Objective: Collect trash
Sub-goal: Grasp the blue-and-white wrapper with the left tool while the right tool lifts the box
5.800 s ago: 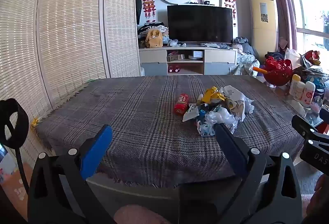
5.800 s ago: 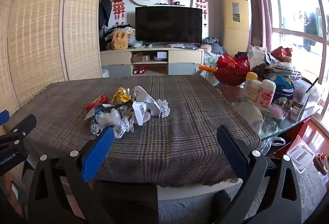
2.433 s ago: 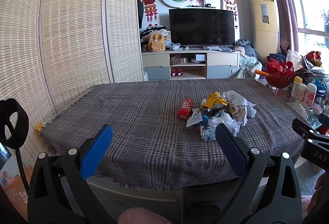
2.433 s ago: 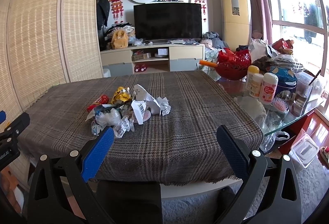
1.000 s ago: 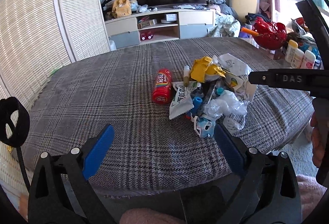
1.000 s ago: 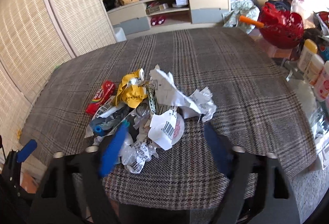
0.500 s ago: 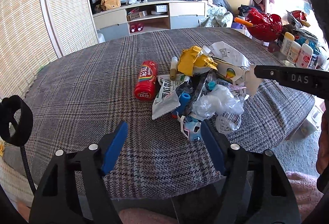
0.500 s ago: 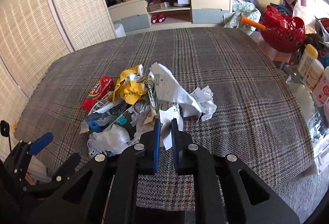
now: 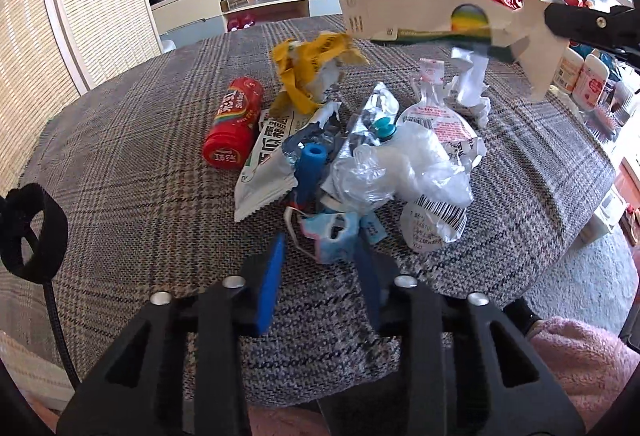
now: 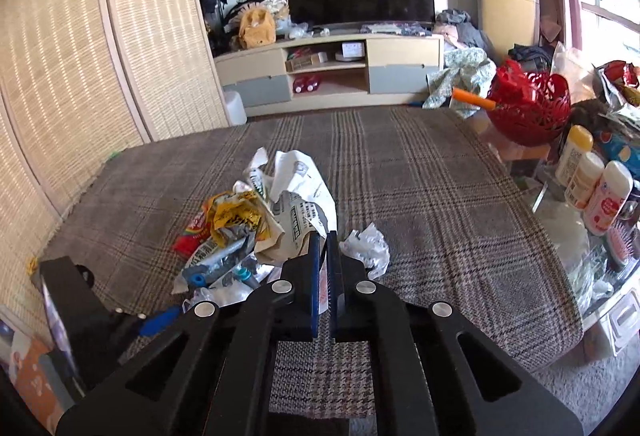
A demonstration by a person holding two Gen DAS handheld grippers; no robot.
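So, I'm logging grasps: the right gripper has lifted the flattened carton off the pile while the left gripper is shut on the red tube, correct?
Not quite. The left wrist view shows the left gripper around a small blue wrapper; the red tube lies untouched on the table. The right gripper does hold the flattened carton up.

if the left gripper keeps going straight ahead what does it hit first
Most likely the small light blue wrapper at the near edge of the trash pile. It lies between the fingertips of the left gripper, whose jaws stand apart. Just behind it is crumpled clear plastic; depth is uncertain.
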